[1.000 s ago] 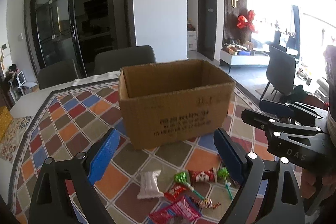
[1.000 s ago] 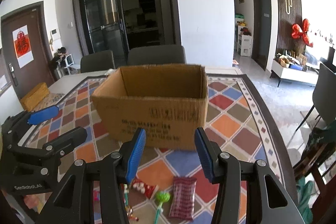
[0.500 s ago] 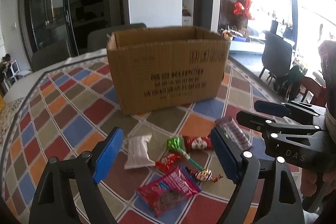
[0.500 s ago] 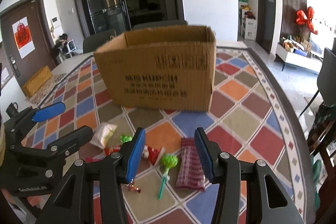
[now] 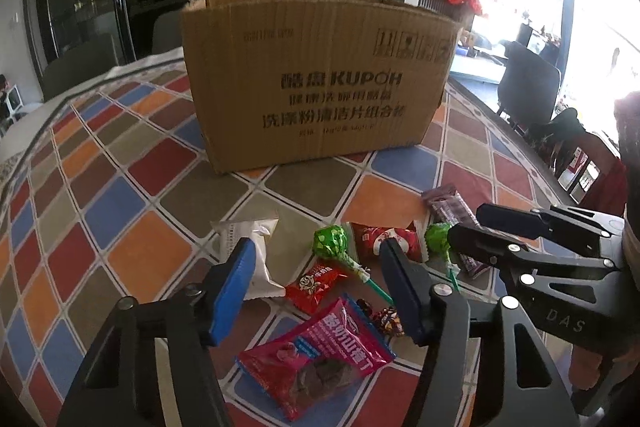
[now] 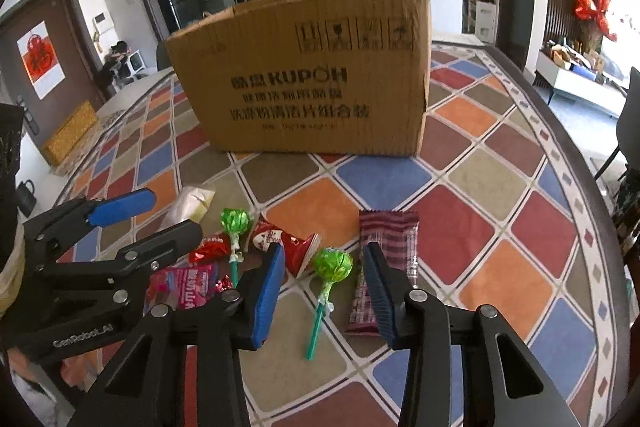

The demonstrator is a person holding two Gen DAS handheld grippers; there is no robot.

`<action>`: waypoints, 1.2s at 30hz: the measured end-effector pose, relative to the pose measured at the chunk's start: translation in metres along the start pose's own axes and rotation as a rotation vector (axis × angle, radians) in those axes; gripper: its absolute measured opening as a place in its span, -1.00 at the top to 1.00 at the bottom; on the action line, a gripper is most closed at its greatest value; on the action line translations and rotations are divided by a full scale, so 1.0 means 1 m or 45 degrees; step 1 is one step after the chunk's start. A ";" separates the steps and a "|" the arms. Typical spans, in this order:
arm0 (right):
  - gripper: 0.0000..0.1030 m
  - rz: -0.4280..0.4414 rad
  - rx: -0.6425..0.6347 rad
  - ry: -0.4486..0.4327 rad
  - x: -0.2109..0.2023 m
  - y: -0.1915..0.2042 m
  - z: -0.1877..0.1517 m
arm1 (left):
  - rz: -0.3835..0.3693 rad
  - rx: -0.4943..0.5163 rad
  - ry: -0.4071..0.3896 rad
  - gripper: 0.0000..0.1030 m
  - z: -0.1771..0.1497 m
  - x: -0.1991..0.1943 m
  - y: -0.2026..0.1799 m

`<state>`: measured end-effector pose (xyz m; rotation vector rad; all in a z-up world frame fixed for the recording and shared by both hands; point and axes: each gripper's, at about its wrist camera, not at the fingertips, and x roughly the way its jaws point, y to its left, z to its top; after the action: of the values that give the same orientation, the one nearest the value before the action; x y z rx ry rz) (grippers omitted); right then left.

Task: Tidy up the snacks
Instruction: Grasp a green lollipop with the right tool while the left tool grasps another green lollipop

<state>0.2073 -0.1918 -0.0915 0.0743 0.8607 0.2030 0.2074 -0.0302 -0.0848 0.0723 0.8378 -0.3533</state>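
Snacks [image 5: 320,307] scattered before cardboard box [image 5: 316,79], nearer than a second ago; left gripper [image 5: 316,287] and right gripper [image 6: 324,287] lowered, both unclenched, ready to pick

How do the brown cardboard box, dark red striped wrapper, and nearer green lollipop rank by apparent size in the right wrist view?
1. Brown cardboard box
2. Dark red striped wrapper
3. Nearer green lollipop

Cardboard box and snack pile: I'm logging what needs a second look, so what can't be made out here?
- Cardboard box interior: both wrist views see only its outer wall.
- Small dark candy: left wrist view, partly behind the left gripper finger.
- Pink packet: right wrist view, left end covered by that gripper's finger.
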 end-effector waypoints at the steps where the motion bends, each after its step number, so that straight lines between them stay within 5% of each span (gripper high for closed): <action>1: 0.25 0.002 0.003 0.007 0.002 0.000 0.000 | -0.002 -0.003 0.008 -0.16 0.001 0.004 0.001; 36: 0.46 0.038 0.085 0.144 0.040 -0.008 -0.002 | -0.046 -0.057 0.163 0.50 0.009 0.055 0.004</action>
<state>0.2322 -0.1917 -0.1234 0.1391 0.9796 0.2082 0.2491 -0.0434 -0.1202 0.0384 0.9743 -0.3661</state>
